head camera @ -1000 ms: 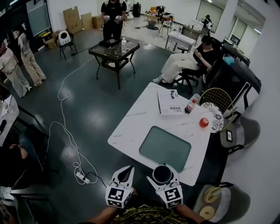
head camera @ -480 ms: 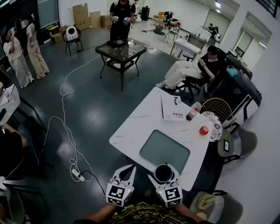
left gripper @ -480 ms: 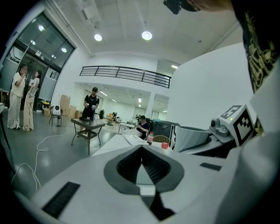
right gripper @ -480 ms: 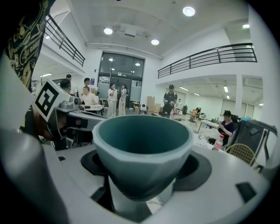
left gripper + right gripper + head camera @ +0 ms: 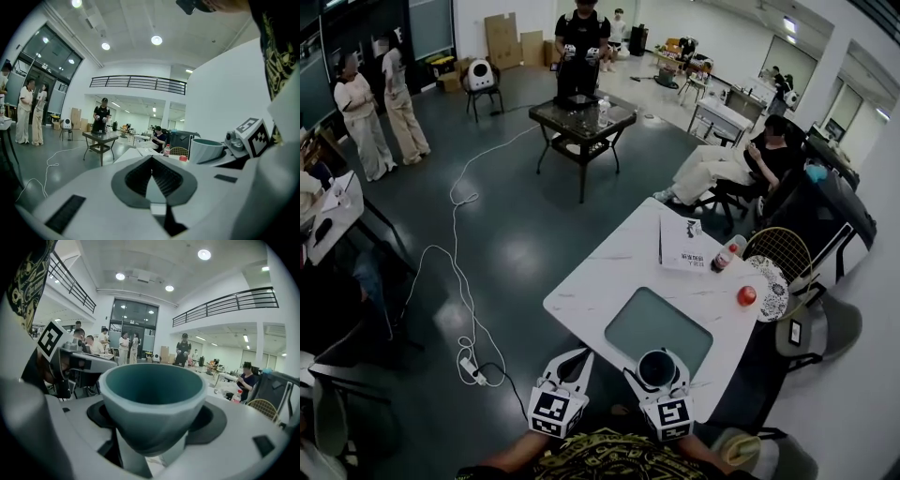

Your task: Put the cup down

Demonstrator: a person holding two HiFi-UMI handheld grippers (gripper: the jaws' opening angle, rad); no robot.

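Observation:
A grey cup (image 5: 657,370) with a teal inside sits upright between the jaws of my right gripper (image 5: 657,364), which is shut on it. In the head view it hangs over the near edge of the white table (image 5: 609,272), just short of a grey-green mat (image 5: 656,328). The right gripper view is filled by the cup (image 5: 152,399), with the right gripper (image 5: 154,420) clamped round its lower body. My left gripper (image 5: 577,358) hovers beside it, off the table's near edge, shut and empty. In the left gripper view the left gripper (image 5: 152,161) shows its pads meeting, and the cup (image 5: 205,149) is at the right.
Across the table lie a booklet (image 5: 684,246), a red-capped bottle (image 5: 724,260) and a red apple (image 5: 747,295) on a patterned plate (image 5: 775,281). Chairs (image 5: 811,323) stand on the right. A cable (image 5: 459,272) with a power strip (image 5: 472,367) crosses the floor on the left. People stand and sit further back.
The head view has swung, so the table sits a little further right and lower. The right gripper has edged slightly toward the table, still holding the cup. The left gripper has hardly moved.

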